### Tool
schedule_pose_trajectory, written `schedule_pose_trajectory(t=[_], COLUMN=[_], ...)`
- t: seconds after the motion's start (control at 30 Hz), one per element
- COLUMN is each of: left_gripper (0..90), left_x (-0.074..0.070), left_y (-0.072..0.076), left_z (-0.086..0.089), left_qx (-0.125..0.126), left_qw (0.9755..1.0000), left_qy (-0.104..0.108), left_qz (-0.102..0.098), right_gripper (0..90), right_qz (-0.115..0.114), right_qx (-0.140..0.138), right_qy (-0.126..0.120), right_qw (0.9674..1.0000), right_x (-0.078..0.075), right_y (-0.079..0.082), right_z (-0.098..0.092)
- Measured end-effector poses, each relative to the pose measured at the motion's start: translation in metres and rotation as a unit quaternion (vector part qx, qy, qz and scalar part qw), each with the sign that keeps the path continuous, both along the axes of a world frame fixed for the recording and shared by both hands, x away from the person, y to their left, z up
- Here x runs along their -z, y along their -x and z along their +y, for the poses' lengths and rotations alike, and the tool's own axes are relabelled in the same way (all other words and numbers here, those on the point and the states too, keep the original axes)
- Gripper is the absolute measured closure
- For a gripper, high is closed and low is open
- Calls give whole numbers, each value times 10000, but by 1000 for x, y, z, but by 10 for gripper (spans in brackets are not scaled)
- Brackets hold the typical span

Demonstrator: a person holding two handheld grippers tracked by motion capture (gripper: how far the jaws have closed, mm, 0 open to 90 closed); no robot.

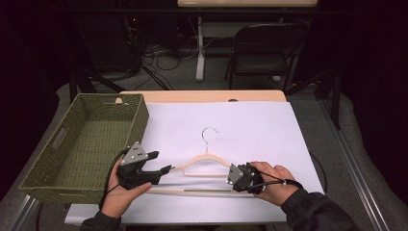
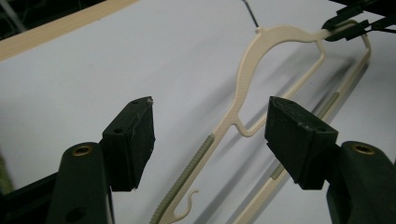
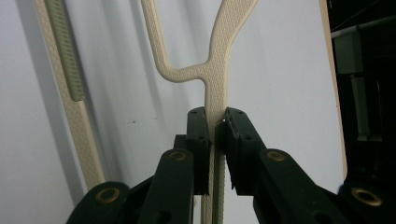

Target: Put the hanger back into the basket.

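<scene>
- Hanger [image 1: 207,166] lay flat on the white counter [image 1: 269,130], near the basket [image 1: 86,144].
- Right tool [image 1: 234,179] was clenched on the hanger's right shoulder.
- Left tool [image 1: 166,168] was released, jaws straddling the left shoulder; it should centre on the arm before clamping.
- Both hands sat low, tools pointing inward.

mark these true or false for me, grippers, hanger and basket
1. The right gripper is shut on the hanger. True.
2. The left gripper is clamped on the hanger. False: its jaws stand apart, with the hanger's shoulder between them untouched.
3. The hanger lies inside the green basket. False: it lies on the white sheet beside the basket.
4. The hanger's metal hook points away from the person. True.
</scene>
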State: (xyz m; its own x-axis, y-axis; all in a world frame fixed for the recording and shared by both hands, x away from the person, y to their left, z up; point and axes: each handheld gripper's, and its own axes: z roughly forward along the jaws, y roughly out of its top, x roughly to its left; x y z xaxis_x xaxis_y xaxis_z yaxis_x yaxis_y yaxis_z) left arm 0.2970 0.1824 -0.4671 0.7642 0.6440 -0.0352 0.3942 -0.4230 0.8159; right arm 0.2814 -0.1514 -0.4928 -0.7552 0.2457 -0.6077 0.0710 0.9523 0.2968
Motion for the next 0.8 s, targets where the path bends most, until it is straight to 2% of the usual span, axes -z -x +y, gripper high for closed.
schedule_pose_trajectory(t=[0.07,0.2,0.3,0.4,0.47,0.53,0.63,0.8], left_gripper=[330,332,342,342,352,366,390,390], left_x=[1,5,12,19,23,26,30,35], left_y=[-4,-14,-24,-33,-36,-38,-41,-44], left_z=[-6,-17,-24,-30,-32,-35,-38,-45], left_qx=[100,321,519,640,676,714,786,1010], left_qw=[9999,9992,9974,9955,9945,9937,9928,9897], left_qy=[-18,-30,-40,-165,-303,-352,-351,-438], left_qz=[35,244,497,681,742,793,835,915], right_gripper=[808,808,808,808,808,808,808,808], right_qz=[-41,-79,-116,-162,-173,-184,-208,-202], right_qx=[-22,-33,-78,-102,-101,-69,-130,-103], right_qy=[-11,7,26,37,60,41,53,40], right_qw=[10000,10000,9999,9998,9998,9998,9997,9997], right_x=[1,1,0,1,0,1,1,2], right_y=[0,1,1,2,2,2,1,2], right_z=[0,0,0,0,0,0,0,1])
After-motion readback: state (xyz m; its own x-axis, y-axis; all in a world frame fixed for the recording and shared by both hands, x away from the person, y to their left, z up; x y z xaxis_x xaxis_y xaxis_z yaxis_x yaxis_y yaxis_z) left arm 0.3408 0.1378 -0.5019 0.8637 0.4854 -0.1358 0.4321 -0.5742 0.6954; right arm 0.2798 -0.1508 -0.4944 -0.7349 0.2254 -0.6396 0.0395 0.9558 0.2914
